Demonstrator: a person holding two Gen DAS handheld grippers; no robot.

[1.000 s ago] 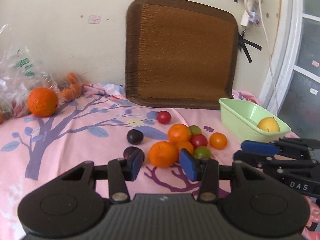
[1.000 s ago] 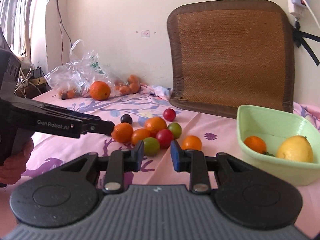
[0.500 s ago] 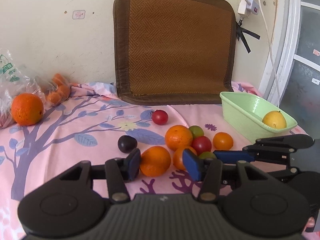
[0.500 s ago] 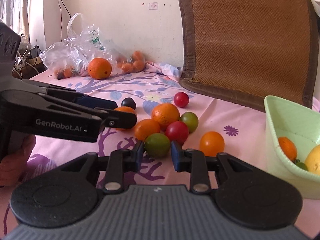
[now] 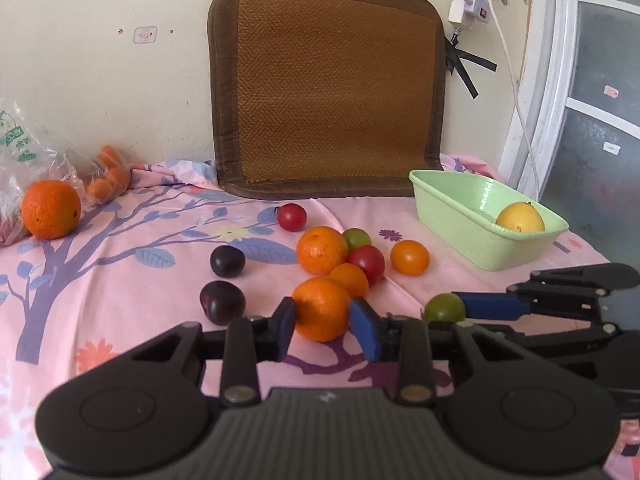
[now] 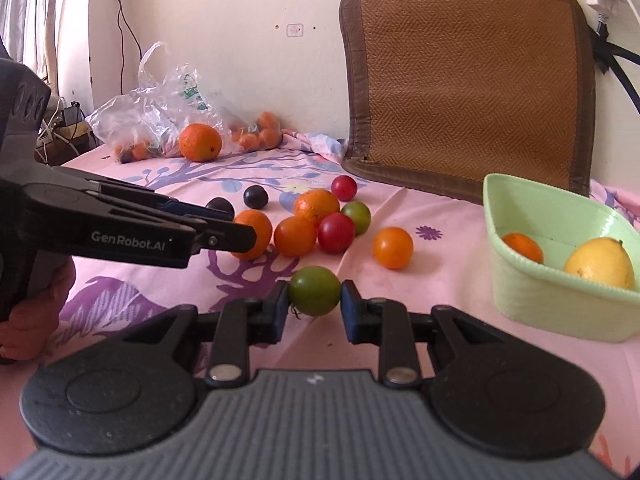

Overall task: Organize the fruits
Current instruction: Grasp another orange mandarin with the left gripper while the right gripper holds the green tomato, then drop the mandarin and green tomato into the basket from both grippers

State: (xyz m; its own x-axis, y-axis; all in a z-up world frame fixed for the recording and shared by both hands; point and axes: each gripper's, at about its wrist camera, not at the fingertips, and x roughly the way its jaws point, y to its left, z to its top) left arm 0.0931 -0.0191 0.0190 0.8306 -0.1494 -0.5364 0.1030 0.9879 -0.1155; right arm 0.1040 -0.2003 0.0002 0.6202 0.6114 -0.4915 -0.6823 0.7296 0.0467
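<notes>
Fruits: my right gripper now pinches a green tomato, lifted clear; left gripper just closed on an orange; basket next.

Pink tablecloth printed with purple branches and blue leaves; pale-green basin; yellow lemon; brown herringbone-woven mat.

The bag is cut off by the left view's edge, its contents blurred. The tub wall hides the lower lemon. The left gripper covers part of an orange.
</notes>
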